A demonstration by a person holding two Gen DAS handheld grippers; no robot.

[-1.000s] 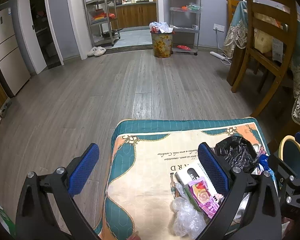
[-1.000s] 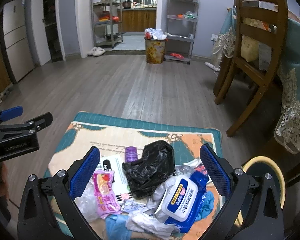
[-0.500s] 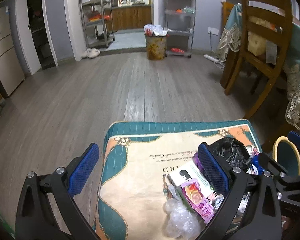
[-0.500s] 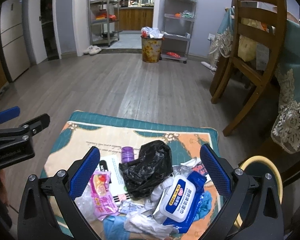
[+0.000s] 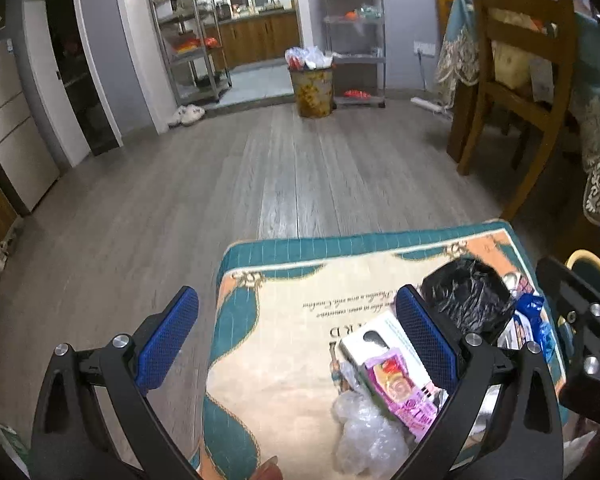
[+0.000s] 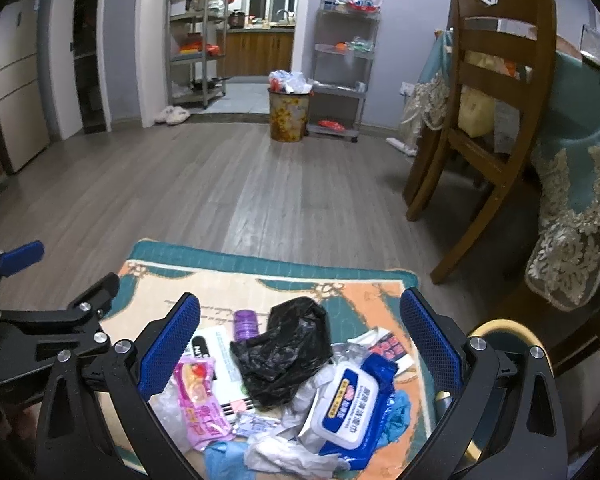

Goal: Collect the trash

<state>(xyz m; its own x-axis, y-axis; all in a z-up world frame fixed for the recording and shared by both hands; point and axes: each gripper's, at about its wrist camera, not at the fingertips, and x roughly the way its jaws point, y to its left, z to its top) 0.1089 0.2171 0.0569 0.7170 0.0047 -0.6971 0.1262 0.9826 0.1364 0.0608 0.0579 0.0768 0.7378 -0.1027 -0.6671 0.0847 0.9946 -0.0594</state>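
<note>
A heap of trash lies on a teal and peach mat [image 6: 260, 292] [image 5: 276, 344]: a crumpled black plastic bag [image 6: 288, 348] [image 5: 468, 296], a blue and white wet-wipe pack [image 6: 352, 404], a pink snack wrapper [image 6: 200, 404] [image 5: 404, 396], a white box [image 5: 380, 344], a small purple cup [image 6: 246, 323] and clear film [image 5: 364, 436]. My right gripper [image 6: 300, 344] hangs open above the heap, straddling it. My left gripper [image 5: 296, 336] is open over the mat's left half, its right finger beside the white box.
A full patterned bin [image 6: 289, 114] [image 5: 312, 90] stands far across the wooden floor by metal shelves [image 6: 340, 64]. A wooden chair [image 6: 488, 120] and a table with a lace-edged cloth [image 6: 572, 216] stand at the right. A round yellow-rimmed stool [image 6: 500, 328] sits right of the mat.
Both views have drifted slightly back and to the right, so the mat and heap sit a bit lower. Both grippers stay open and empty; the trash has not moved.
</note>
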